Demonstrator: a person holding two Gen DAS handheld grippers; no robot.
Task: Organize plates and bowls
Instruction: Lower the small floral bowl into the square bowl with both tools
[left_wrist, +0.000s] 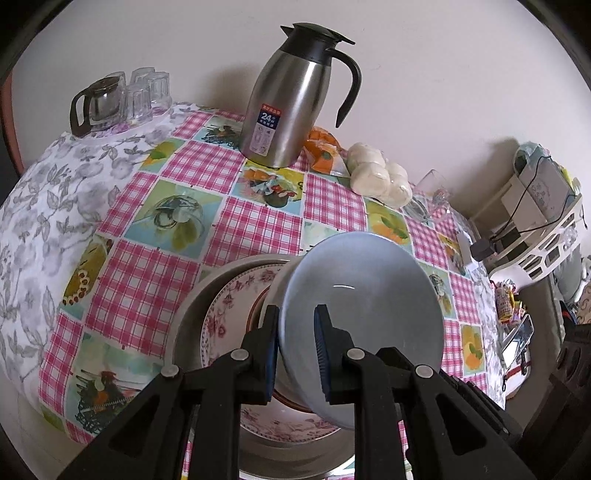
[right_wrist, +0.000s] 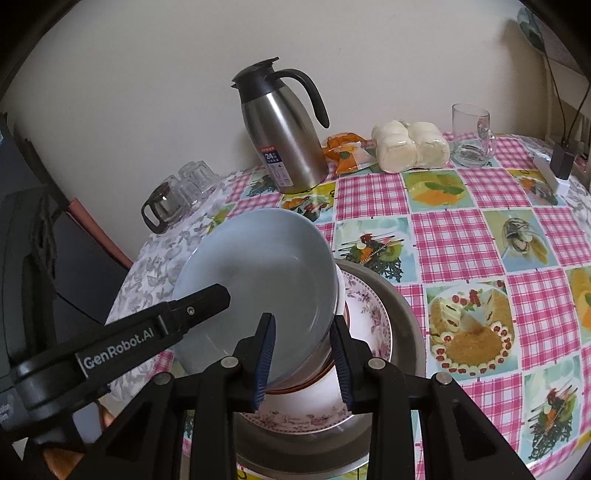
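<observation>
The steel jug (left_wrist: 291, 99) at the far edge of the table carries a sticker with a large "24" I can read; the small print under it is too fine to make out. In the right wrist view my left gripper's (right_wrist: 207, 299) black finger shows the white lettering "GenRobot.AI".

My left gripper (left_wrist: 297, 347) points steeply down, its blue pads clamped on the near rim of the blue bowl (left_wrist: 365, 306), one pad outside the wall and one inside. The bowl hangs tilted over the flowered plate (left_wrist: 225, 314), which lies in the grey metal pan (left_wrist: 192, 306) on the checked tablecloth (left_wrist: 147, 258).

My right gripper (right_wrist: 304, 354) also points down, its jaws a little apart around the bowl's right-hand rim; I think the pads stand just clear of the wall, though the angle is poor.

Only the left wrist view shows the white rack (left_wrist: 546, 236) at the far right. Only the right wrist view shows the glass mug (right_wrist: 472, 134) clearly, beside the wrapped white buns (right_wrist: 410, 146).
</observation>
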